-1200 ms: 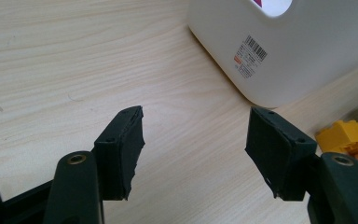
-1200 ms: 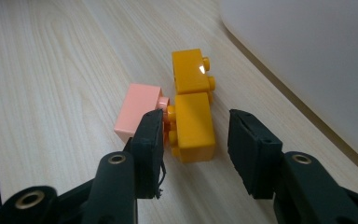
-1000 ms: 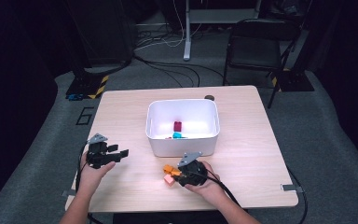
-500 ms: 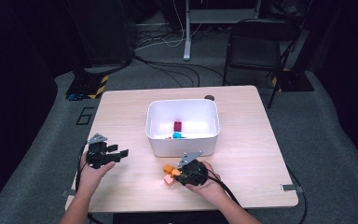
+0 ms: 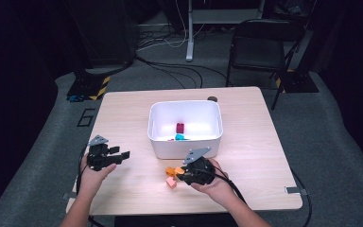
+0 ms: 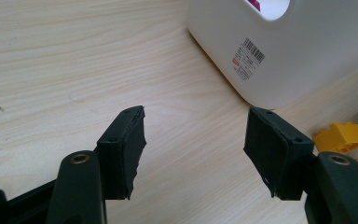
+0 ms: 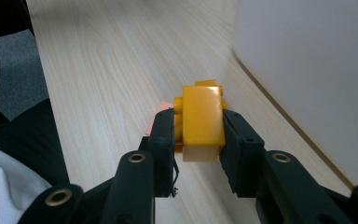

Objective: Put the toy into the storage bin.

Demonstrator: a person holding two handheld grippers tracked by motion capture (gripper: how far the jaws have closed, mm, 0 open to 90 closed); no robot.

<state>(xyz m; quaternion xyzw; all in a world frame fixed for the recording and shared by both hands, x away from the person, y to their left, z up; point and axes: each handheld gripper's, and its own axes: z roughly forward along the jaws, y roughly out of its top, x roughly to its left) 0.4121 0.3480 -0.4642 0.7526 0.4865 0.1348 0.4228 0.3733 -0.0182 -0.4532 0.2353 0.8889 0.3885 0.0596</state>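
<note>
My right gripper is shut on an orange brick and holds it just above the table, in front of the white bin. A pink brick lies on the wood right under it. In the right gripper view the jaws press both sides of the orange brick, and the pink brick peeks out behind the left jaw. My left gripper rests at the table's left and points toward the bin. Its jaws have just been closing a little, but it is open with nothing between them.
The bin holds a red brick and a teal brick. Its labelled wall stands ahead of my left gripper. A folding chair and cables are on the floor beyond the table.
My right gripper has risen slightly with the orange brick in it. The left hand has stayed in place.
</note>
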